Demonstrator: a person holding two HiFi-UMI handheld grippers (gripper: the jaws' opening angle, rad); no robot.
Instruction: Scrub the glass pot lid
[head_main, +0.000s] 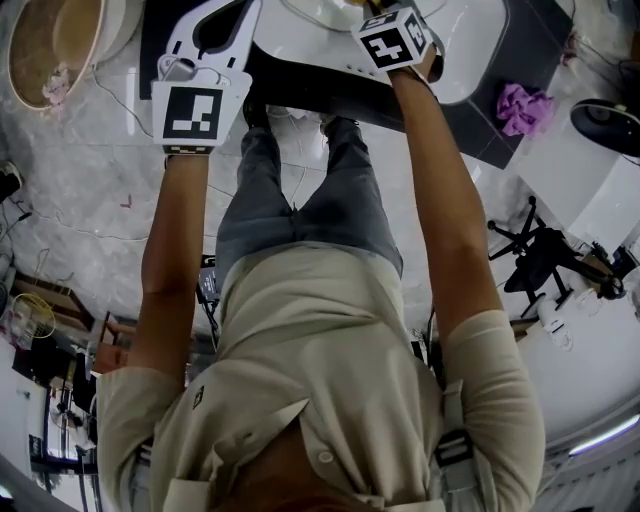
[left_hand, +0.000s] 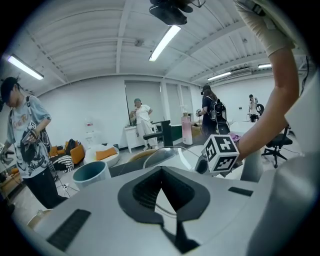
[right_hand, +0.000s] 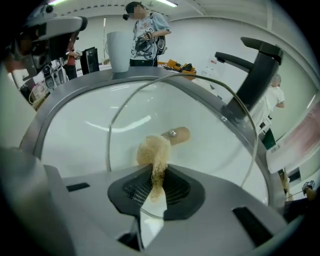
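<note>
Jaws of left gripper (left_hand: 164, 200) pinched shut on rim of glass pot lid (right_hand: 200, 115), held over sink (right_hand: 90, 130). Right gripper (right_hand: 155, 192) clamped on loofah scrubber (right_hand: 154, 150), against lid above sink. Judged: lid stiff, slick, breakable; hold by rim or knob (right_hand: 179, 134)

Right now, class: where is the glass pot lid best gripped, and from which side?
Its rim, edge-on from the left. The glass pot lid is tilted up, so the thin rim slips between fingers, leaving the face free for the scrubber; the left gripper seems shut on it.
</note>
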